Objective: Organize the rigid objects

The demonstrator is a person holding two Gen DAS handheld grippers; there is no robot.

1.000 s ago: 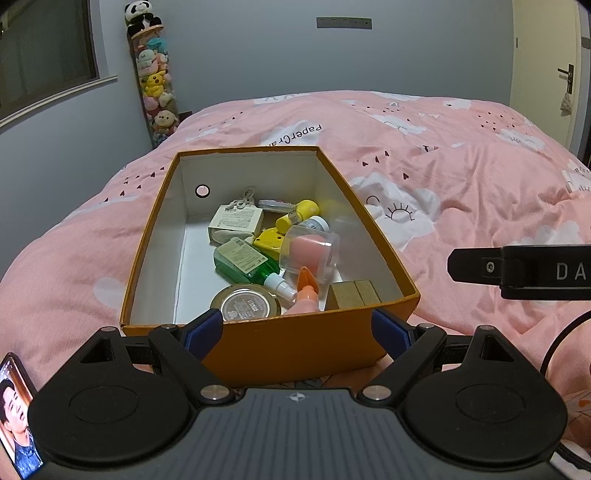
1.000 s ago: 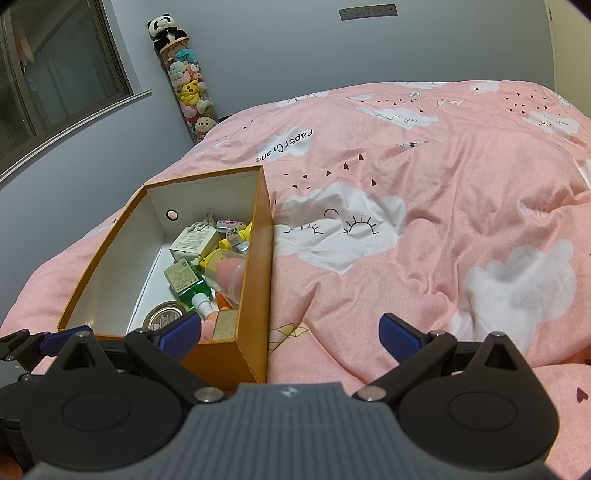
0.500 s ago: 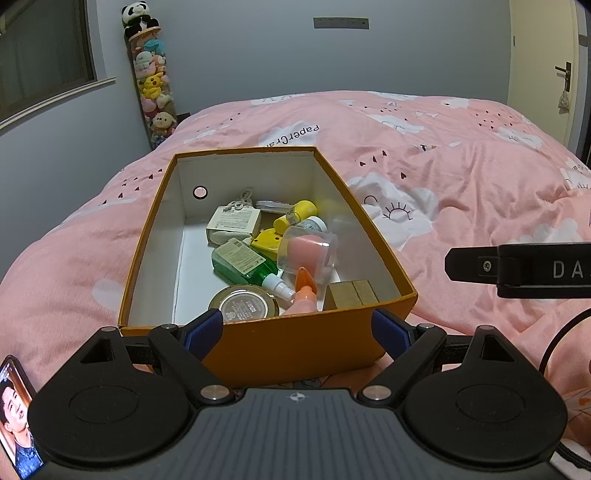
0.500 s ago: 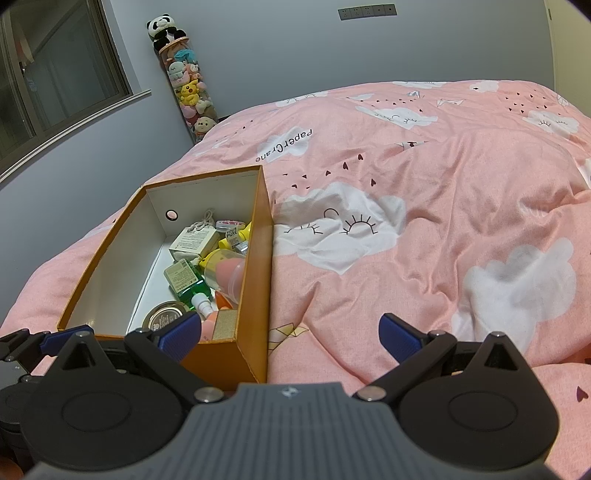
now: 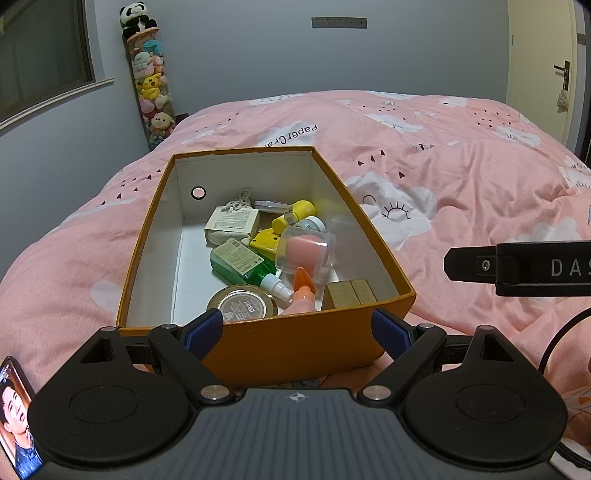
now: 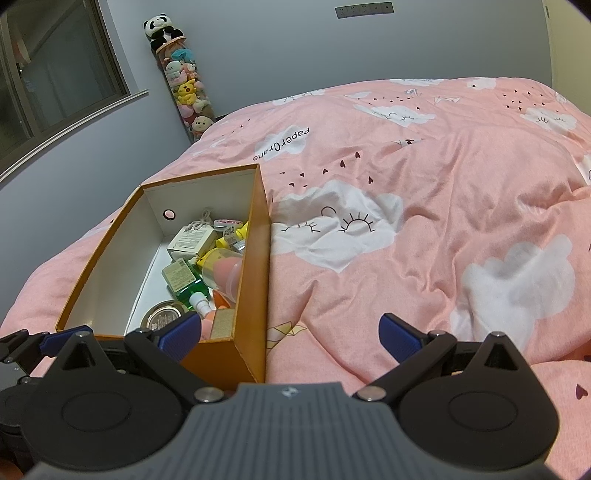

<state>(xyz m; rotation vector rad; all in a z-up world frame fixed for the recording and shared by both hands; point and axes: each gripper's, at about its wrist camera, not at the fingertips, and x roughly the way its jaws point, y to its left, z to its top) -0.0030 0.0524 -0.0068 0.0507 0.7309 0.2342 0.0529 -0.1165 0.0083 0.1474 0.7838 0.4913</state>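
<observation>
on bed: orange box holding jumbled bottles, tin
left gripper: spread wide, empty, before near wall
right gripper: spread wide, empty
advice: descend vertically onto one item, avoid wall

Bedroom w/ pale grey-blue walls, dim indoor light. Big bed covered by a pink duvet w/ white clouds, small dark hearts and "PaperCrane" lettering — it fills most of both views. Dark window w/ pale sill on the left wall. In the far corner, a tall clear tube of plush toys, panda on top. Grey outlet strip high on back wall. Cream door w/ dark handle at right — by the bed's far edge.
</observation>
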